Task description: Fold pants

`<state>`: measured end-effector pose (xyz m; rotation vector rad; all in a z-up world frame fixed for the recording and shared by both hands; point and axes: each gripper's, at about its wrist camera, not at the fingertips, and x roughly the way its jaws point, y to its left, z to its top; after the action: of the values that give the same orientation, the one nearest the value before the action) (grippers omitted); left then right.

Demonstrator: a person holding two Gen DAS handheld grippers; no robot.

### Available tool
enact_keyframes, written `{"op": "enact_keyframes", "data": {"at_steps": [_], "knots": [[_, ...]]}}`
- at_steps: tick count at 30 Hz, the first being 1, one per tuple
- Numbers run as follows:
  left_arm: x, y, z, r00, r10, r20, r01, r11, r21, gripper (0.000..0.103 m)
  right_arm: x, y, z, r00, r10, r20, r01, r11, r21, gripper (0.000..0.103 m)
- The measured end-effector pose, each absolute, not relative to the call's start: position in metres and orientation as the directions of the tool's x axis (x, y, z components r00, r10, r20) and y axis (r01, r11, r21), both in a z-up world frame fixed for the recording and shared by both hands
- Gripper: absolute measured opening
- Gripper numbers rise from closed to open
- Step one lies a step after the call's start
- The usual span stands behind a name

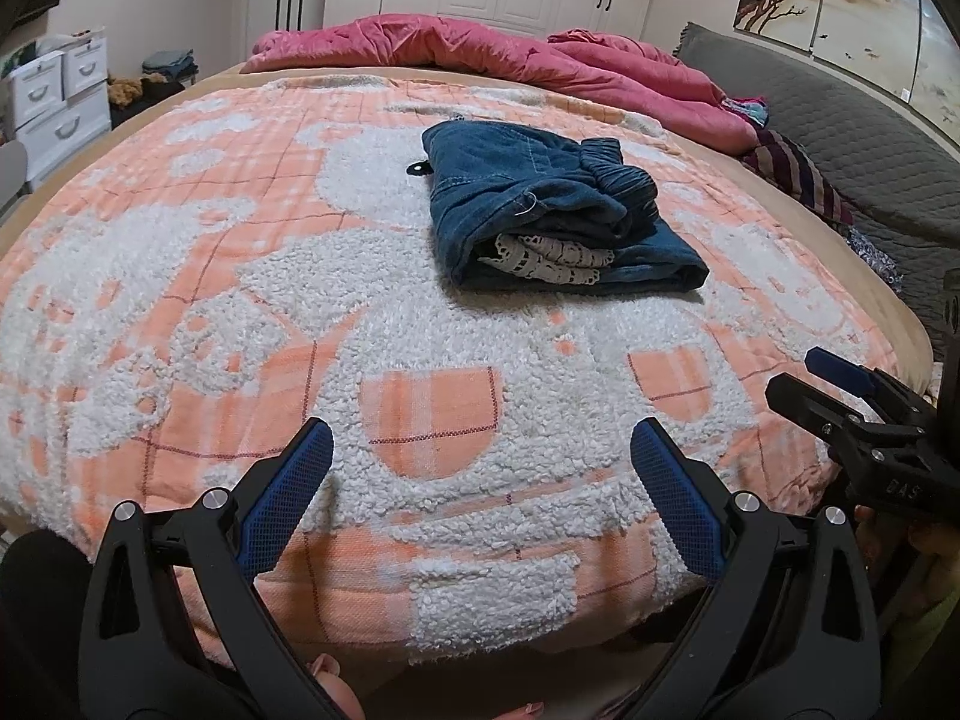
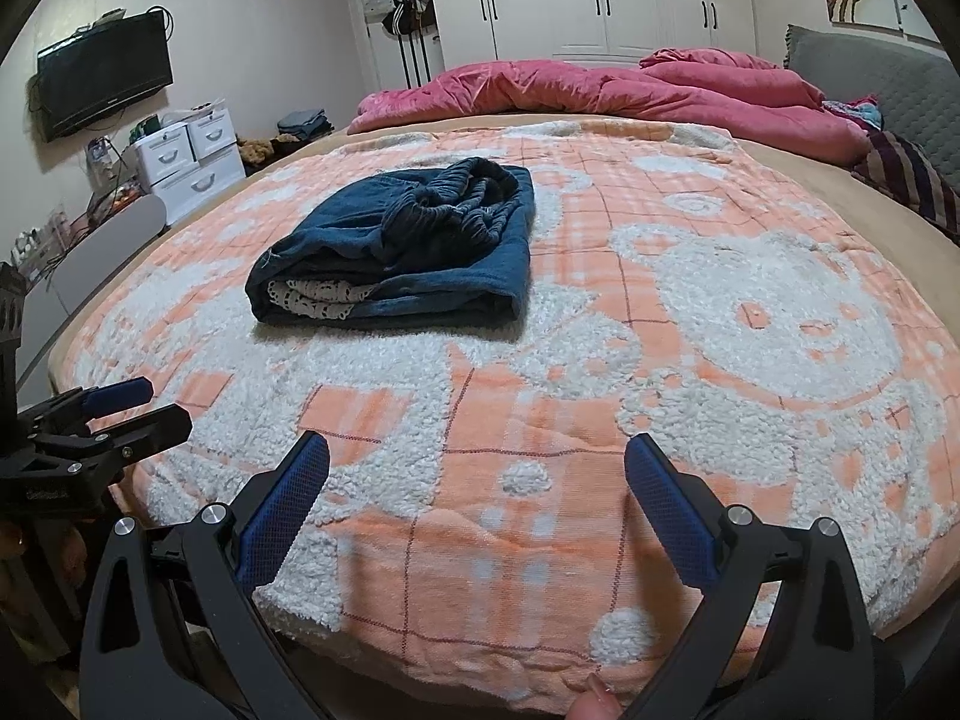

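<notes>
"Honestly, the pants (image 1: 552, 204) sat folded mid-bed, well apart from both tools."

"Left tool (image 1: 480, 498) and right tool (image 2: 477, 498) gaped empty. That top layer seemed loose; a nudge might've unrolled it."

Bed (image 1: 888, 276) bears blanket (image 1: 420, 360), folded pants (image 1: 540, 204), pink quilt (image 1: 480, 48).

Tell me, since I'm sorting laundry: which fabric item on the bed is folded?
The blue denim pants, a neat bundle mid-blanket; the pink quilt behind lies crumpled.
</notes>
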<state>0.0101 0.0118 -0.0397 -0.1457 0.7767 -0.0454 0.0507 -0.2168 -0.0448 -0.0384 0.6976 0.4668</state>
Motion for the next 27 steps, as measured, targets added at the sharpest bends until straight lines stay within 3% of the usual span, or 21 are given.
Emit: {"op": "enact_keyframes", "data": {"at_steps": [27], "knots": [[0.0070, 0.0114, -0.0346, 0.716, -0.091, -0.692, -0.012, 0.990, -0.143, 0.093, 0.0522, -0.2194, -0.0470, 0.670, 0.390, -0.632, -0.415, 0.902, 0.116, 0.098]]}}
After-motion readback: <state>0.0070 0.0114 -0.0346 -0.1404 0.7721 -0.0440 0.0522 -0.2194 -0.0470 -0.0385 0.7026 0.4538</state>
